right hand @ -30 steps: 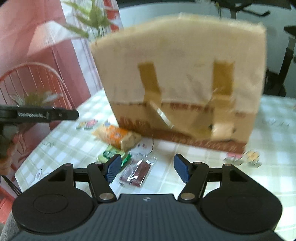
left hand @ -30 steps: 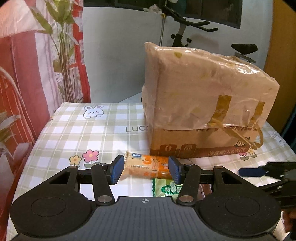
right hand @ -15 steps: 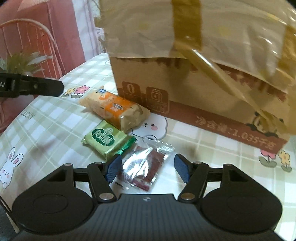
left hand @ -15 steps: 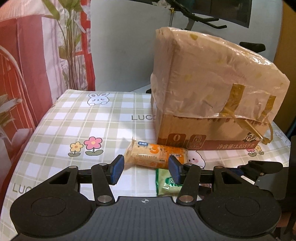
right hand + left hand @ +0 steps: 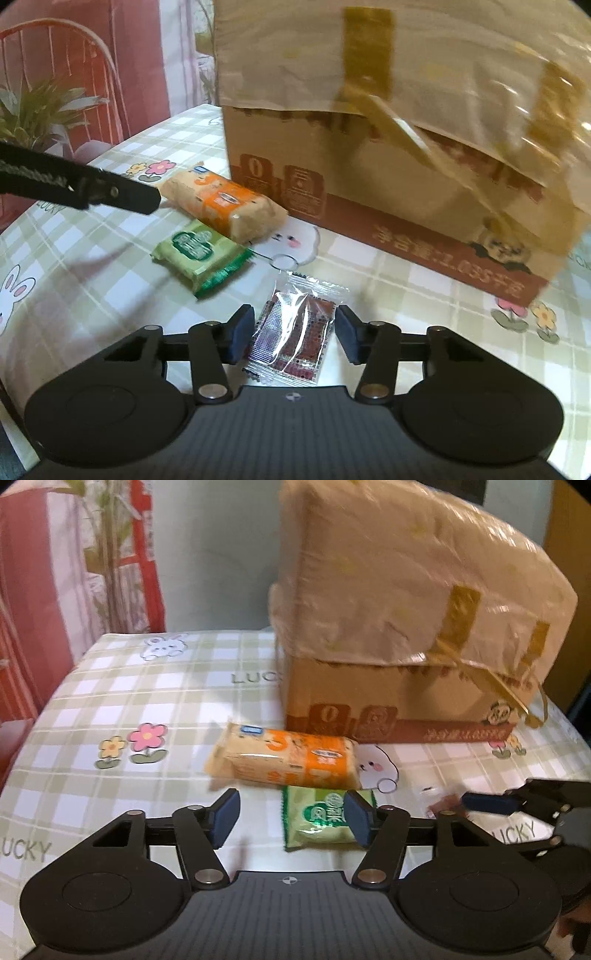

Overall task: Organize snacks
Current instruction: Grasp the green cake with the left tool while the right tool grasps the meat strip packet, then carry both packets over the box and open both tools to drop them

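Note:
Three snack packets lie on the checked tablecloth (image 5: pixel 110 686) in front of a big cardboard box (image 5: pixel 406 635). The orange packet (image 5: pixel 284 762) lies nearest the box. My left gripper (image 5: pixel 291 819) hangs just over the green packet (image 5: pixel 317 819); its jaws are opening, and its right pad covers the packet's right edge. My right gripper (image 5: pixel 294 334) straddles the clear packet (image 5: pixel 295 332) of dark red snack. Its jaws are closing, and the pads stand at the packet's two long edges without squeezing it.
The plastic-wrapped, taped box (image 5: pixel 406 129) fills the back of the table. A finger of the left gripper (image 5: pixel 118 194) reaches in over the table at the left of the right wrist view. A red chair (image 5: pixel 55 74) and a plant (image 5: pixel 33 114) stand beyond the table's left edge.
Both grippers have sunk toward the table and closer to the packets. The right jaws have narrowed around the clear packet. The left jaws have widened.

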The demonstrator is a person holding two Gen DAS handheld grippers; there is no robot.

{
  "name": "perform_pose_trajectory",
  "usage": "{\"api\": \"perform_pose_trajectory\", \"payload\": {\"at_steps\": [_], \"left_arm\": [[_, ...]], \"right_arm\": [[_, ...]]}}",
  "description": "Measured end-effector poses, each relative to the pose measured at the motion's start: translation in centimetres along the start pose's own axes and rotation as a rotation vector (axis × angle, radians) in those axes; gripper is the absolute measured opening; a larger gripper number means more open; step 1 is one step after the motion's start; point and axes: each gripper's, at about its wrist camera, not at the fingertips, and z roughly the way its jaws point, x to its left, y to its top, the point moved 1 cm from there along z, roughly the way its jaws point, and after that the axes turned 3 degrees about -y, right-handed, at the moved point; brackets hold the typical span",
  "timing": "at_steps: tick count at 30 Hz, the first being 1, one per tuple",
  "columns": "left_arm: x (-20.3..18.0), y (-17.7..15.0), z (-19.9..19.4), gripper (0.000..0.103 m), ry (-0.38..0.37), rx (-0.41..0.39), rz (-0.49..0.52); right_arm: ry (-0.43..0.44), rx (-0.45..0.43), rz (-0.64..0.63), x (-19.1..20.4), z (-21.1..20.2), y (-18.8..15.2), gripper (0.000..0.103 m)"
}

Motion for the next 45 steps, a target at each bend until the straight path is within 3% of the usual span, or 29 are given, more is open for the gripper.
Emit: {"api": "perform_pose_trajectory", "payload": {"at_steps": [10, 20, 27, 45], "left_arm": [[-1.5, -0.2, 3.2, 0.077, -0.007, 0.058, 0.024], [-2.9, -0.8, 4.7, 0.078, 0.026, 0.085, 0.058], [-3.3, -1.4, 3.9, 0.059, 0.041, 0.061, 0.035], [-4.5, -3.3, -1.1, 0.057, 0.055, -0.004, -0.058]], "right_arm": [[-0.046, -0.008, 0.078, -3.8, -1.5, -1.7, 0.05], [-0.037, -0.032, 0.087, -4.4, -1.7, -2.3, 0.05], [-0.029, -0.047, 0.095, -4.4, -2.3, -2.7, 0.051], [-0.04, -0.04, 0.069, -4.0, -2.6, -2.8, 0.051]]}}
